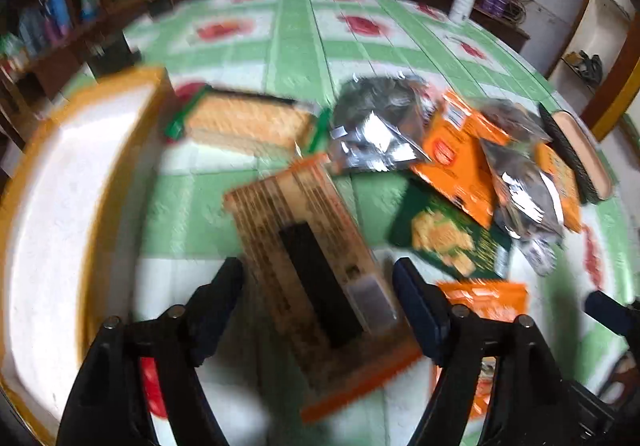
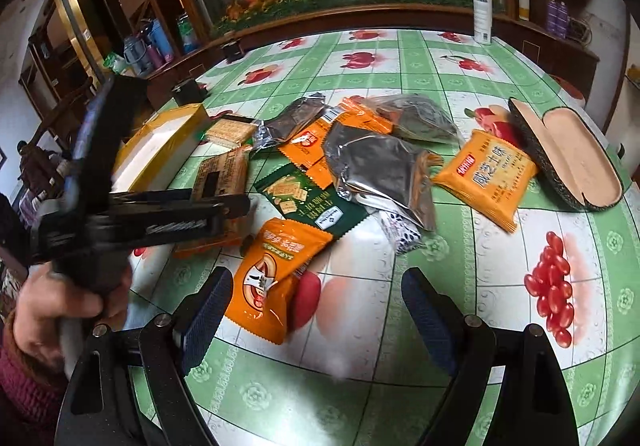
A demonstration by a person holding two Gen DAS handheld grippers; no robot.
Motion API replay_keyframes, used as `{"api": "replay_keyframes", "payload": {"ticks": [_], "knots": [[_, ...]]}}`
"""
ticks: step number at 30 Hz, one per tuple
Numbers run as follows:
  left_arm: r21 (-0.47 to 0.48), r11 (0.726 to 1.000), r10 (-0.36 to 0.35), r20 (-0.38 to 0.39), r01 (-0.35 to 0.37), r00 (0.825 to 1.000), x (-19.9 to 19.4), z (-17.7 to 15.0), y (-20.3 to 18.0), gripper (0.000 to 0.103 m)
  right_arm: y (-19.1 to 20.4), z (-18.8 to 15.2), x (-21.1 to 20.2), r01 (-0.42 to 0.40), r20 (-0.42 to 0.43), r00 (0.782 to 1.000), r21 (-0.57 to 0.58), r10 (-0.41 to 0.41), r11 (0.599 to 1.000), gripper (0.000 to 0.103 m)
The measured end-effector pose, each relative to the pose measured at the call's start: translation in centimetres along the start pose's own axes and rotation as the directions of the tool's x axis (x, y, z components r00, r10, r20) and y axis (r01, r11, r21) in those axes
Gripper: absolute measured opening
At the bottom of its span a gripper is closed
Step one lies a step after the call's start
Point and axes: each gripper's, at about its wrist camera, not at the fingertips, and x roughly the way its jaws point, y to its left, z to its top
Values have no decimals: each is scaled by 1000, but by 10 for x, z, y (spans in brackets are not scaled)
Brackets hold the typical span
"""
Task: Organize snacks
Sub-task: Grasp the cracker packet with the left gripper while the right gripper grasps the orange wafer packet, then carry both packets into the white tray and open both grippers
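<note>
Where the worktop (image 2: 440, 57) wears a green checked cloth with fruit prints, snack packets (image 2: 384, 165) lie heaped mid-surface. Wooden cabinets and a flower mural stand behind. Left gripper (image 1: 320, 278) fingers spread around a biscuit pack (image 1: 316, 246); right gripper (image 2: 316, 290) fingers spread, empty.

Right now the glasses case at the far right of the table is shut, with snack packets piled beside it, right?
Not quite: the glasses case lies open, its pale lining showing, as the right wrist view shows. The snack packets are indeed piled beside it on the table.
</note>
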Motion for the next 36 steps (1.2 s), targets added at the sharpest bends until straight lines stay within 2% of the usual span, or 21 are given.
{"api": "replay_keyframes", "payload": {"ticks": [1, 4, 6, 11, 14, 18, 20, 21, 22, 24, 29, 31, 32, 33, 34, 36], "knots": [[7, 1000, 15, 15, -15, 1000, -1, -1, 0, 65, 0, 0, 1, -2, -7, 1000, 0, 2, 1000, 89], [12, 1000, -1, 40, 1, 999, -5, -5, 5, 59, 7, -1, 7, -11, -25, 1000, -8, 10, 1000, 89], [2, 999, -35, 52, 35, 998, -13, -11, 12, 53, 13, -1, 12, -16, -38, 999, -18, 15, 1000, 89], [-1, 998, -66, 112, 67, 991, -43, -25, 28, 52, 32, 0, 34, -4, -87, 996, -36, 1, 999, 89], [-2, 996, -92, 118, 93, 989, -50, -26, 36, 52, 44, 3, 48, 48, -101, 993, -67, -55, 997, 89], [10, 997, -83, 107, 82, 991, -47, -30, 40, 52, 52, 2, 63, 130, -112, 983, -116, -143, 985, 89], [25, 997, -71, 98, 69, 993, -45, -31, 35, 52, 54, 0, 62, 168, -80, 980, -146, -181, 975, 79], [41, 998, -52, 99, 48, 994, -43, -32, 32, 52, 53, 1, 58, 163, -71, 982, -146, -175, 976, 59], [62, 998, -35, 99, 29, 994, -42, -34, 27, 52, 50, 1, 56, 166, -76, 981, -138, -178, 976, 52], [86, 996, -22, 88, 14, 996, -39, -35, 21, 53, 44, 1, 53, 161, -72, 982, -135, -172, 978, 44], [111, 993, 23, 45, -28, 999, -19, -34, 8, 61, 26, -4, 41, 122, -51, 991, -81, -126, 989, 40], [107, 994, 18, 61, -24, 998, -16, -32, 7, 64, 21, -6, 35, 103, -39, 994, -74, -106, 992, 40], [106, 994, 19, 66, -26, 998, -14, -30, 5, 64, 18, -6, 32, 93, -34, 995, -67, -96, 993, 40], [104, 994, 21, 70, -29, 997, -14, -29, 4, 56, 17, -6, 31, 90, -32, 995, -61, -92, 994, 40], [105, 994, 22, 78, -30, 997, -14, -28, 3, 53, 16, -6, 29, 84, -28, 996, -56, -86, 995, 40], [122, 992, 33, 96, -45, 995, -14, -29, -1, 53, 13, -6, 25, 68, -17, 997, -47, -69, 997, 40]]}}
